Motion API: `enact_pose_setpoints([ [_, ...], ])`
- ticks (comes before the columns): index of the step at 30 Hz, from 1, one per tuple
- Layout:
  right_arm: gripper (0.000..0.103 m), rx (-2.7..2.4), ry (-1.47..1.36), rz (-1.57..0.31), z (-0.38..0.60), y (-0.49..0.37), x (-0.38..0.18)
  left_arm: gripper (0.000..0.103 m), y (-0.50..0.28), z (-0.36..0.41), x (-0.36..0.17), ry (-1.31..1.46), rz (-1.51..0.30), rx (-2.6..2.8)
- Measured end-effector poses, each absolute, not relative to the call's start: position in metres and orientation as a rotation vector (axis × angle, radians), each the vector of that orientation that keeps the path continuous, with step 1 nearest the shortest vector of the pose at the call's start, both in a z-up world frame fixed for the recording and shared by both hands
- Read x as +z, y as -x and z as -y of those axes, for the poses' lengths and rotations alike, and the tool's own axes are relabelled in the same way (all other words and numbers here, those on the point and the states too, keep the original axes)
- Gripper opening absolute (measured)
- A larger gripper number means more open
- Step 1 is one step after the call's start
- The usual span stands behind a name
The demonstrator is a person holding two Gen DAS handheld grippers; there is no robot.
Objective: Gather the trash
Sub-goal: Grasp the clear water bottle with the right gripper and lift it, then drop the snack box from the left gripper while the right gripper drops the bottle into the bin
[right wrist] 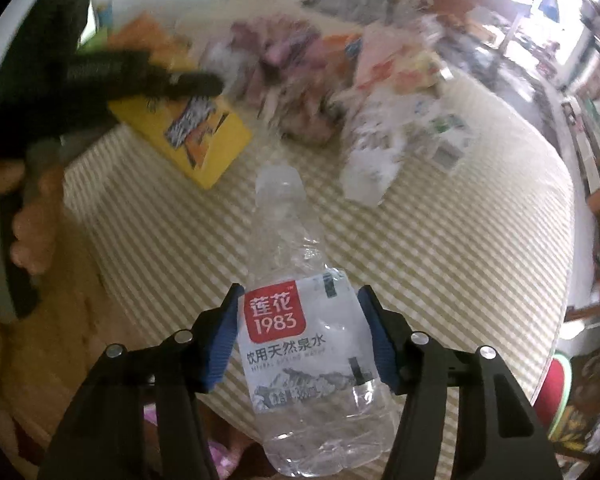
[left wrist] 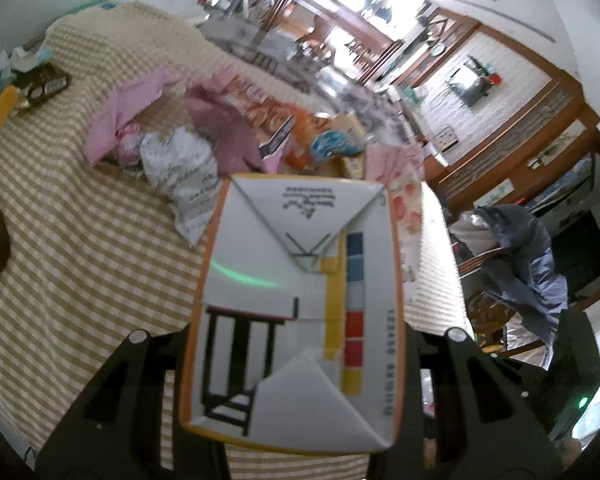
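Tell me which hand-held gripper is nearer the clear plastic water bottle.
Right. The right hand-held gripper grips the clear plastic water bottle; the left hand-held gripper holds a yellow-edged white carton, apart.

The left tongs [left wrist: 296, 332] are filling the lower part of their own view, both black arms pressing against the sides of a carton [left wrist: 296, 304]. The right tongs [right wrist: 302, 344] are sitting at the bottom centre of their view, their blue pads [right wrist: 224, 344] squeezing a bottle [right wrist: 308, 344]. In the upper left of that view, the left tongs are appearing blurred, with fingers [right wrist: 32, 220] below them.
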State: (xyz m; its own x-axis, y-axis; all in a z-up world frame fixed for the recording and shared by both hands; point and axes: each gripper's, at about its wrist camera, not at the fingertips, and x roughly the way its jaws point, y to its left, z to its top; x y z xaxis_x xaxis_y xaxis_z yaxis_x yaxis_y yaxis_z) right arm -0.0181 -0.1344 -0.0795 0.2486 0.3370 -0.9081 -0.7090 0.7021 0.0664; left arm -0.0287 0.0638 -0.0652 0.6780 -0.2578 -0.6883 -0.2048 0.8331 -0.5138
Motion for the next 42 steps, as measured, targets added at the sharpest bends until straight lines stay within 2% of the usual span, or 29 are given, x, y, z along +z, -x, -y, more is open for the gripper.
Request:
enact_pose_setpoints([
  [13,0.057,0.523,-0.163,-0.957,0.278,0.016,-0.030,0.035,0.054,-0.033,-0.023,0.445,-0.679,-0.020],
  [21,0.057,0.360,-0.395,-0.865,0.367,0.029,-0.021,0.035,0.042,0.060,-0.007,0.384,-0.709,-0.248],
  [29,0.057,0.143,-0.534,-0.839,0.458,0.038,-0.044,0.035,-0.004,0.178,-0.011,0.264,-0.802,-0.500],
  [34,0.057,-0.011,-0.647,-0.829,0.512,0.043,-0.072,0.035,-0.042,0.235,-0.026,0.314,-0.908,-0.625],
  [42,0.057,-0.090,-0.694,-0.866,0.535,0.039,-0.103,0.035,-0.068,0.339,-0.058,0.154,-1.071,-0.768],
])
